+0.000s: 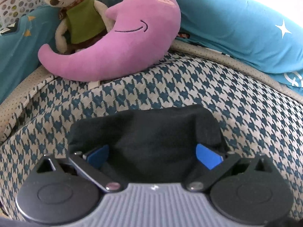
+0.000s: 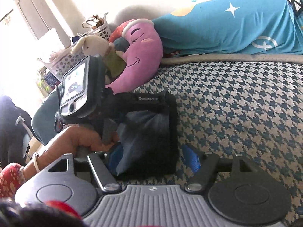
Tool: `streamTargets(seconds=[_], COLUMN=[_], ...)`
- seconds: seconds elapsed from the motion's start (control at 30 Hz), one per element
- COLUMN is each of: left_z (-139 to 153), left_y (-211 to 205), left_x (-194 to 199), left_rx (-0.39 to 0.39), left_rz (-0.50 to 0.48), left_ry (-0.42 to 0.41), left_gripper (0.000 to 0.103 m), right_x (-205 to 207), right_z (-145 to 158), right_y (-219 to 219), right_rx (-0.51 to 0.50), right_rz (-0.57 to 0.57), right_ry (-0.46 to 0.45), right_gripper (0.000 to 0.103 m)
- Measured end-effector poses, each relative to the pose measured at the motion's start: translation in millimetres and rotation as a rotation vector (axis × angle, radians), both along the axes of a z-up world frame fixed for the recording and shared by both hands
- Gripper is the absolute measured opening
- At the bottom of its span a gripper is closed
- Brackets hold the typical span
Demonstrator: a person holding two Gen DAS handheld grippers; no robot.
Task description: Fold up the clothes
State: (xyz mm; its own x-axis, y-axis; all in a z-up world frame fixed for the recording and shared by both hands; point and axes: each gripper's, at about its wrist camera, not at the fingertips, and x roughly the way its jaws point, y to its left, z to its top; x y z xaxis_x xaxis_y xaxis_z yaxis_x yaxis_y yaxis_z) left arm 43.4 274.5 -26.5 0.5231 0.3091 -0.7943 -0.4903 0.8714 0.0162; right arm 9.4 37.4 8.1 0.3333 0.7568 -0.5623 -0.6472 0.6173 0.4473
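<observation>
Left wrist view
Left tool (image 1: 151, 156): its blue-padded fingers (image 1: 207, 156) stand spread wide, with a folded black garment (image 1: 151, 132) bunched between and over them; whether they pinch the cloth cannot be told.
Garment: lies on the houndstooth bed cover (image 1: 227, 98), near the camera.
Far side: a pink moon-shaped plush pillow (image 1: 121, 43) rests on the cover with a cream plush rabbit in a green vest (image 1: 75, 15) leaning on it; a teal star-print pillow (image 1: 246, 28) lies to the right.
Far left: a white perforated basket (image 1: 17, 7).

Right wrist view
Right tool (image 2: 151, 160): released, its fingers apart around the near edge of the black garment (image 2: 161, 151).
Left tool (image 2: 121, 138): comes in from the left over the garment, held by a hand (image 2: 79, 141) with a bangle at the wrist; a lit screen (image 2: 74, 84) sits on its body.
Garment: on the bed cover (image 2: 236, 104), left of centre, just near of the moon pillow (image 2: 140, 56).
</observation>
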Motion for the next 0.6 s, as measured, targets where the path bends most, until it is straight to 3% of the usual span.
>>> streamTargets(seconds=[0.23, 0.6], left_z=[15, -6], left_y=[-5, -14], left_x=[-8, -4], left_rx=[-0.016, -0.011], left_rz=[-0.035, -0.054], left_ry=[-0.036, 0.016], left_gripper=[0.102, 0.103], right_x=[3, 9], right_z=[1, -6], right_y=[-3, 8], right_rx=[0.003, -0.104], right_rz=[-0.019, -0.054], right_ry=[0.001, 0.017], right_gripper=[0.070, 0.071])
